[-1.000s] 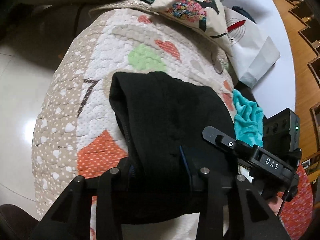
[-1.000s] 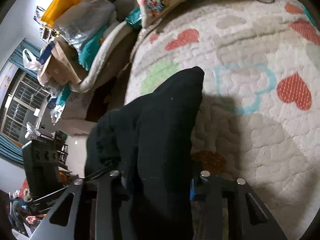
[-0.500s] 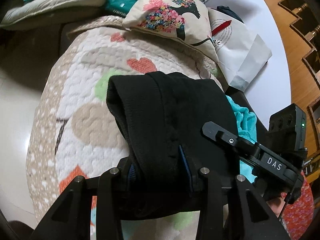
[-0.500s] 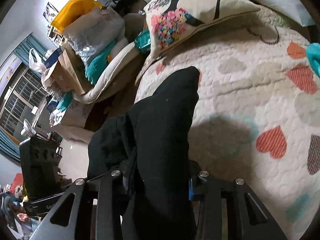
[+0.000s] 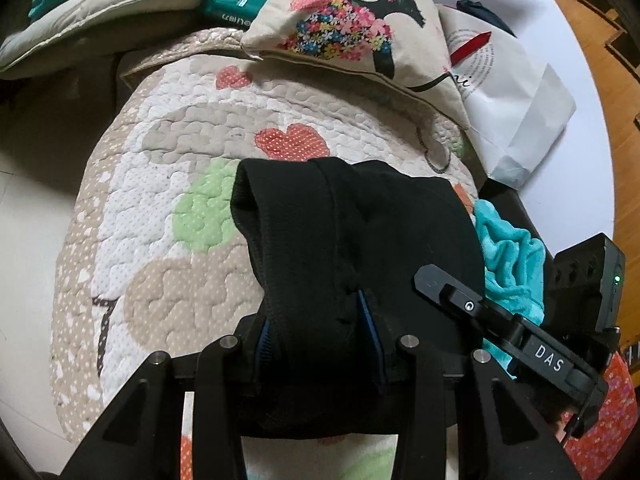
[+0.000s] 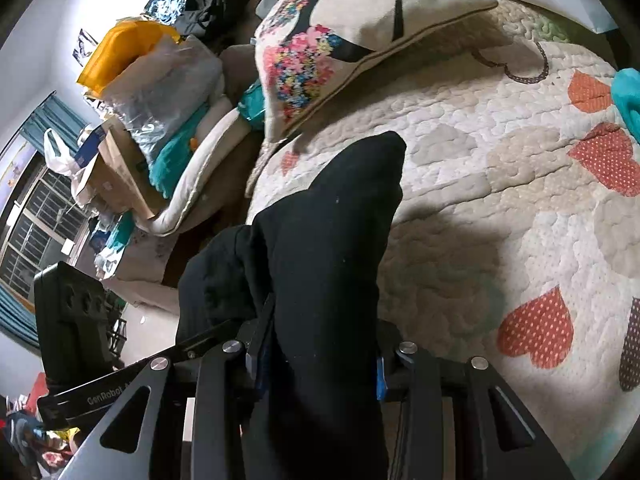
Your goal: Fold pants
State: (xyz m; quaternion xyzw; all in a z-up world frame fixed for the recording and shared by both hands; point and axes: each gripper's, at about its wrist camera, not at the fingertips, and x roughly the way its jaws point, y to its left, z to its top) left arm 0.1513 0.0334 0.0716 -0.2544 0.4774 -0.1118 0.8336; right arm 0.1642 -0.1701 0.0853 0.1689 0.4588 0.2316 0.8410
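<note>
Both tongs, left (image 5: 320, 336) and right (image 6: 320, 344), clamped on black pants (image 5: 360, 248) above quilt (image 5: 168, 184)

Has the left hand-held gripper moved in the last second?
Yes. The left hand-held gripper, shut on the black pants, has travelled forward over the quilt toward the flowered pillow, which now looks nearer.

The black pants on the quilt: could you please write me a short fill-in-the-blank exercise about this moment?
1. Both hand-held grippers, left and right, are shut on the ____ pants.
2. The quilt is patterned with ____ shapes.
3. A floral ____ lies at the quilt's far end.
4. The crumpled cloth beside the pants is ____.

Missing words: black; heart; cushion; turquoise
</note>
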